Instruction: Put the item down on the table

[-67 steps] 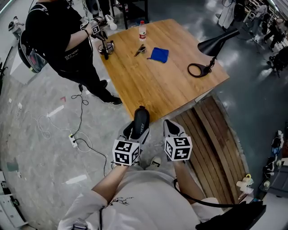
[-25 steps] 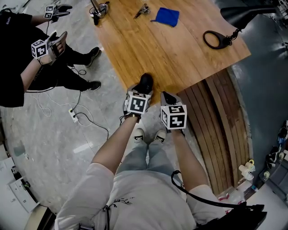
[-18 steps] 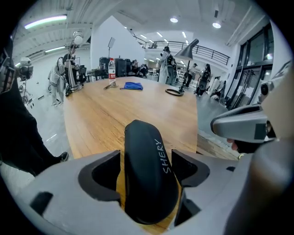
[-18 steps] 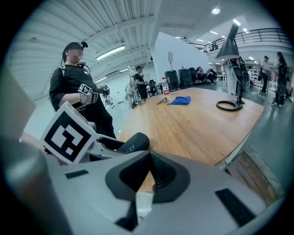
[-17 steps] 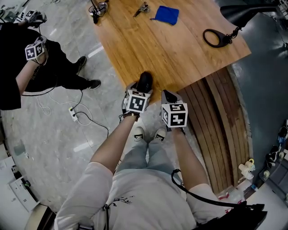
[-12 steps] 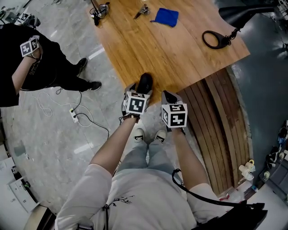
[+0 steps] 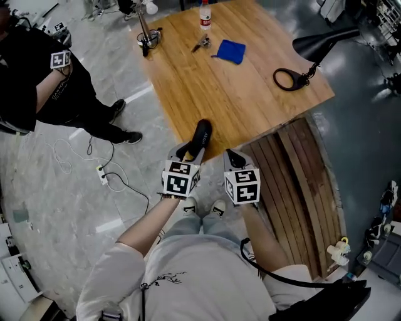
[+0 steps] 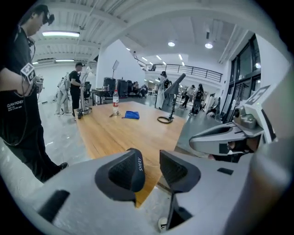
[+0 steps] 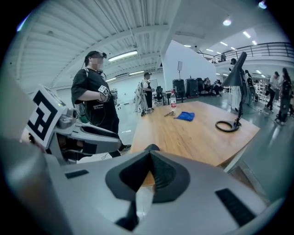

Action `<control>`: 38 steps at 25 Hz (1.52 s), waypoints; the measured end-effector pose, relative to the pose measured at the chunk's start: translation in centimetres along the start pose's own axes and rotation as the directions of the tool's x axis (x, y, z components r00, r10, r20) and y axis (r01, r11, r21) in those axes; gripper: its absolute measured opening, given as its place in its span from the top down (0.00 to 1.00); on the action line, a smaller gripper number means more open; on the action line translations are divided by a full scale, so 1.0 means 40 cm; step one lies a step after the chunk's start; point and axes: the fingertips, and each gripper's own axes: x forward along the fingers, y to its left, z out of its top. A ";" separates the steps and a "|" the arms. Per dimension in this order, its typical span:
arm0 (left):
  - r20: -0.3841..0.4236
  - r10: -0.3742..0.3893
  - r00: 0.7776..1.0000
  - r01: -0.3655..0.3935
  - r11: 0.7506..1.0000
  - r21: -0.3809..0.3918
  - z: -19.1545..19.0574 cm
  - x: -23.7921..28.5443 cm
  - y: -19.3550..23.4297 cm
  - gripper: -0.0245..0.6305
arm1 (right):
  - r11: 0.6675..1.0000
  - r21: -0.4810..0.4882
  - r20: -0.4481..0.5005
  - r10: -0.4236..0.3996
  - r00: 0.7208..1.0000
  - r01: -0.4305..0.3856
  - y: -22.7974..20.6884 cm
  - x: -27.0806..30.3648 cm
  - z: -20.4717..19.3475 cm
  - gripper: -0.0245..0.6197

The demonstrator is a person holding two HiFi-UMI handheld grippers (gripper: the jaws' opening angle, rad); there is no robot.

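Observation:
My left gripper [image 7: 199,134] hovers over the near corner of the wooden table [image 7: 213,94]. Its jaws are closing, and in the left gripper view a gap still shows between the black pads [image 8: 123,170] with nothing in it. My right gripper [image 7: 233,157] is just to its right, off the table's edge, with its pads [image 9: 161,173] pressed together on nothing. No held item shows in any view. On the far half of the table lie a blue cloth [image 7: 230,51], a water bottle [image 7: 205,15] and a small metal object [image 7: 201,44].
A black desk lamp [image 7: 319,44] with a ring base [image 7: 288,79] stands at the table's right edge. A small stand [image 7: 147,41] sits at the far left corner. A person in black [image 7: 37,81] stands left. Wooden slats [image 7: 294,188] lie right; a cable and power strip [image 7: 103,178] on the floor.
Both grippers sit lower in the head view, the left one drawn back a little from the table corner. More of the far table shows. The person at left has shifted.

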 end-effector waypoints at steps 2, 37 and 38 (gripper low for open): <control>0.034 -0.002 0.999 0.001 1.000 0.010 0.014 -0.079 -0.033 0.76 | 1.000 -0.003 0.038 0.013 0.999 -0.013 0.036 -0.063 0.021 0.95; 0.220 0.004 0.976 -0.018 0.998 0.061 0.007 -0.382 -0.230 0.95 | 0.997 0.022 0.146 0.066 0.987 -0.070 0.240 -0.333 -0.003 0.96; 0.218 0.007 0.976 -0.021 0.998 0.062 0.004 -0.385 -0.228 0.95 | 0.997 0.020 0.146 0.067 0.987 -0.071 0.243 -0.334 -0.003 0.96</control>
